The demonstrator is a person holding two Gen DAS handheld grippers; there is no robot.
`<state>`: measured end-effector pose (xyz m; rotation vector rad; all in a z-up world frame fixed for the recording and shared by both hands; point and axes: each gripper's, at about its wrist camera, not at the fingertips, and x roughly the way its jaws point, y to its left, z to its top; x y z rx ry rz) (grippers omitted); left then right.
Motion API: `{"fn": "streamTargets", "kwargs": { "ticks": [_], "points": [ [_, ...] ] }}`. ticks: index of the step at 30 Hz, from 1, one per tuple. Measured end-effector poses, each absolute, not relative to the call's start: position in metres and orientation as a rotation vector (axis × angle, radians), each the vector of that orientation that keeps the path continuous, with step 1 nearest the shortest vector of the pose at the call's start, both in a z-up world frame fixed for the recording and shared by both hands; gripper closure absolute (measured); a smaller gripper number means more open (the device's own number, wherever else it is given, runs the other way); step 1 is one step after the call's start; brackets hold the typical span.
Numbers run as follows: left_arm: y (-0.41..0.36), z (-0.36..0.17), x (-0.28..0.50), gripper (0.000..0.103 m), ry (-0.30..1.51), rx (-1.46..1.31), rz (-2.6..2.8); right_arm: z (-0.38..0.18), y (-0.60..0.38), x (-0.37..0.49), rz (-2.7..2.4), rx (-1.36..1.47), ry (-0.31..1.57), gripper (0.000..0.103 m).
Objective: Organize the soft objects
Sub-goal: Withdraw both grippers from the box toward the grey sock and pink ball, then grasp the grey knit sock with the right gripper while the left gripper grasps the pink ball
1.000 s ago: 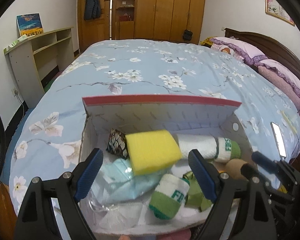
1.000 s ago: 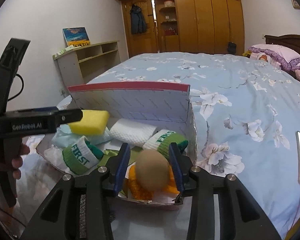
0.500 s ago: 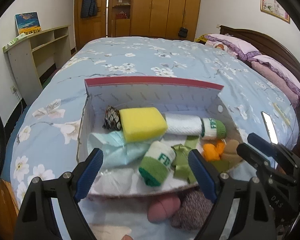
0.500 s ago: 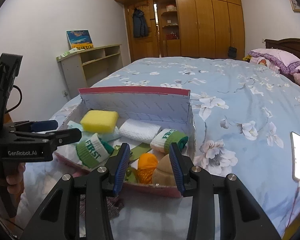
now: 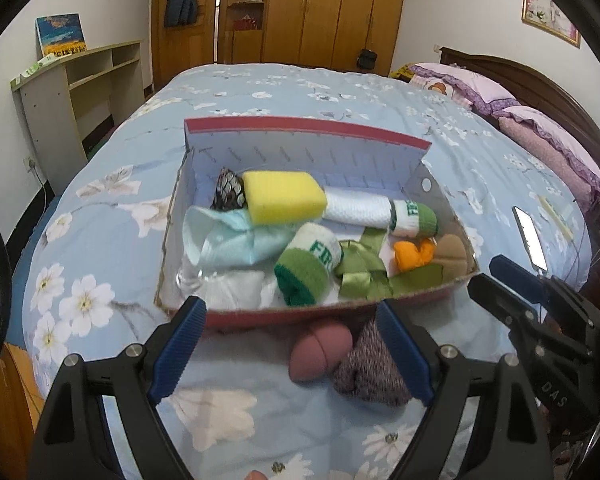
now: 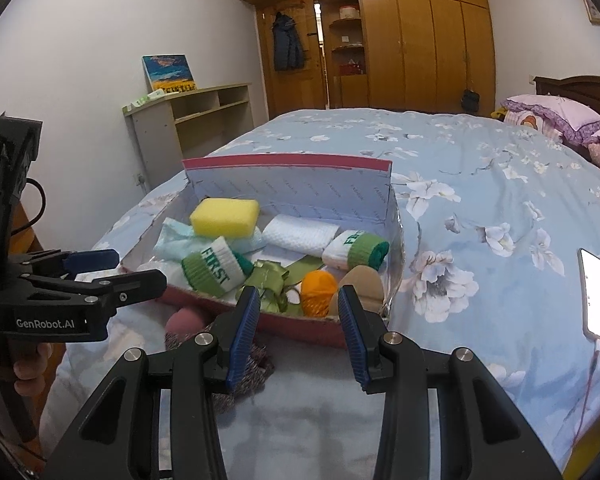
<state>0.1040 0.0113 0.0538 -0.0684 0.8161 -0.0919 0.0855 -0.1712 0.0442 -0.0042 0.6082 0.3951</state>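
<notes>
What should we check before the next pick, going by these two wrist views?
1. Left gripper empty, jaws apart: ok.
2. Right gripper empty, jaws apart: ok.
3. All soft items in the box: not ok. The pink plush and the knitted item lie on the bedspread in front of it.
4. Pink plush free to grab: ok, nothing lies on it; it touches the knitted item.
5. Room left in the box: cannot tell; the yellow sponge, socks and ribbon cover most of the floor.
6. Phone clear of the work area: ok, it lies off to the right.
</notes>
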Motion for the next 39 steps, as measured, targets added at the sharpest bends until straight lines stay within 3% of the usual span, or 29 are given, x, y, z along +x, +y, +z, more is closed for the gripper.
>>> {"fn": "streamTargets", "kwargs": {
  "ticks": [39],
  "points": [
    [0.041,0.013,0.057,0.013,0.882,-0.131,-0.016,0.013,-0.132,0.045,0.474,-0.11,0.697,0.061]
  ]
}}
